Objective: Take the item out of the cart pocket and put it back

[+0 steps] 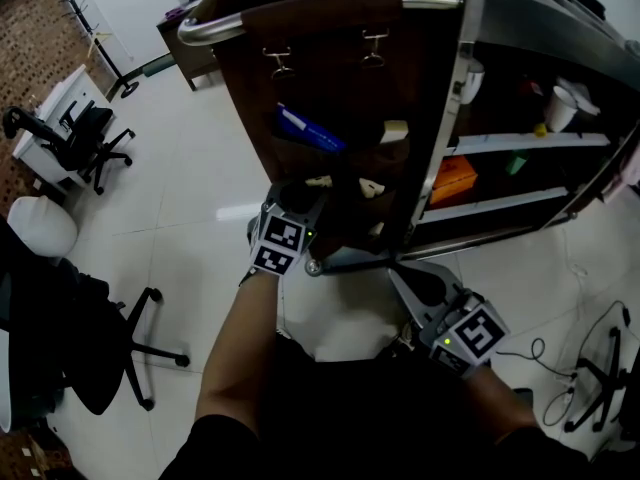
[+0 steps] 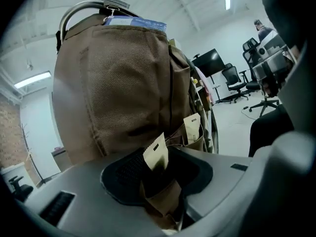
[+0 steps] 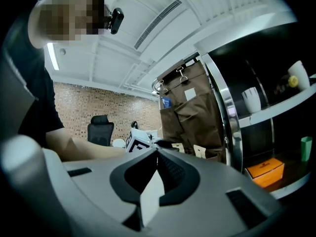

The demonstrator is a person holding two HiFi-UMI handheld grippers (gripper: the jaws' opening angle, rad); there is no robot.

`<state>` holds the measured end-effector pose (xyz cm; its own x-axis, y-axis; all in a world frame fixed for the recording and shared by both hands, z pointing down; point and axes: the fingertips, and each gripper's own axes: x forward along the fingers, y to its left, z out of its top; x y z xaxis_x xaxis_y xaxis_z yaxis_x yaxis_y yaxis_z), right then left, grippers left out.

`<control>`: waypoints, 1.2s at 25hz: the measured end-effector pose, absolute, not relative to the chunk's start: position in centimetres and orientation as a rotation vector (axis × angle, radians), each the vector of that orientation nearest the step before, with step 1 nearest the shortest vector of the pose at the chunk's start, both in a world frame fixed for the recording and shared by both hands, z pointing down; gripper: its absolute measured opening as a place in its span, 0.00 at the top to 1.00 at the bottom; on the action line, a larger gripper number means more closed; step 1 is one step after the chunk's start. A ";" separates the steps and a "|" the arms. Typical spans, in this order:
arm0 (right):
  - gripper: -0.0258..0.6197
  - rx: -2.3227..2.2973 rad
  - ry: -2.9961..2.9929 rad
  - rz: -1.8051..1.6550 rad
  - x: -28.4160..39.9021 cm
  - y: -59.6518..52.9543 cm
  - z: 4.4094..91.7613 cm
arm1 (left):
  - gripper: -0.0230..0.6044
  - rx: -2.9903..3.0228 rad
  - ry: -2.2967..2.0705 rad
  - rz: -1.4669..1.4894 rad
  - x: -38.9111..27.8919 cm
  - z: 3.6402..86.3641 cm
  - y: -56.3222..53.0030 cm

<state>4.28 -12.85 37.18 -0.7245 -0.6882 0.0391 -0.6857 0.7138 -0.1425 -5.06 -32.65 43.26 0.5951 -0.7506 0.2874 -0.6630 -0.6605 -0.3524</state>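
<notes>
A brown fabric pocket organiser (image 1: 330,98) hangs on the end of the cart. Cream packets (image 1: 318,181) stick out of its lower pockets. My left gripper (image 1: 300,208) is pressed against a lower pocket. In the left gripper view its jaws (image 2: 160,181) are shut round the lower part of one cream packet (image 2: 157,153), with brown pocket fabric (image 2: 165,204) bunched between them. A second packet (image 2: 192,127) sits in the neighbouring pocket. My right gripper (image 1: 398,270) hangs lower right, near the cart's bottom corner. It (image 3: 157,157) is shut with nothing held.
A blue item (image 1: 310,130) stands in an upper pocket under the cart's metal handle (image 1: 210,23). The cart shelves hold cups (image 1: 560,108) and an orange box (image 1: 455,178). Office chairs (image 1: 95,138) stand at the left, and cables (image 1: 590,358) lie at the right.
</notes>
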 end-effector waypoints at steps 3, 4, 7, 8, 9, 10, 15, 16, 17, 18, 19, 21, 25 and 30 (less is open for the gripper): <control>0.93 -1.168 2.885 -0.239 4.5 -12.9 37.2 | 0.75 -2.630 1.143 -0.603 -3.8 43.2 -32.4; 0.93 -1.168 2.883 -0.240 4.5 -13.0 37.2 | 0.77 -2.635 1.144 -0.598 -3.5 43.2 -32.3; 0.93 -1.167 2.880 -0.241 4.5 -12.9 37.2 | 0.92 -2.647 1.190 -0.581 -3.7 42.9 -32.5; 0.93 -1.168 2.879 -0.241 4.5 -12.8 37.2 | 0.95 -2.649 1.205 -0.578 -3.9 42.9 -32.6; 0.93 -1.169 2.879 -0.241 4.5 -12.8 37.3 | 0.96 -2.653 1.218 -0.573 -4.1 42.8 -32.6; 0.93 -1.171 2.879 -0.241 4.5 -12.7 37.3 | 0.96 -2.662 1.231 -0.562 -4.3 42.7 -32.6; 0.93 -1.173 2.874 -0.235 4.6 -12.5 37.1 | 0.96 -2.733 1.316 -0.448 -5.1 40.9 -32.1; 0.93 -1.170 2.872 -0.231 4.6 -12.4 37.0 | 0.96 -2.741 1.335 -0.427 -5.2 40.1 -31.8; 0.93 -1.168 2.871 -0.228 4.5 -12.4 36.9 | 0.96 -2.747 1.354 -0.411 -5.3 39.3 -31.5; 0.93 -1.165 2.869 -0.226 4.5 -12.3 36.8 | 0.96 -2.752 1.369 -0.397 -5.4 38.5 -31.0; 0.93 -1.161 2.868 -0.223 4.4 -12.2 36.7 | 0.96 -2.754 1.381 -0.383 -5.5 37.5 -30.4; 0.93 -1.150 2.867 -0.215 4.2 -12.0 36.4 | 0.96 -2.747 1.403 -0.338 -5.9 35.4 -29.2; 0.93 -1.132 2.864 -0.199 3.9 -11.4 35.9 | 0.96 -2.731 1.457 -0.181 -7.4 30.8 -26.5; 0.93 -1.113 2.876 -0.187 3.5 -10.5 35.5 | 0.96 -2.730 1.474 0.030 -9.8 25.3 -21.9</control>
<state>3.51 -10.50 35.49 -0.7393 -0.6734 -0.0049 -0.6671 0.7333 -0.1314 -9.84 -21.88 25.30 0.5488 -0.8352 -0.0357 -0.8360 -0.5482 -0.0249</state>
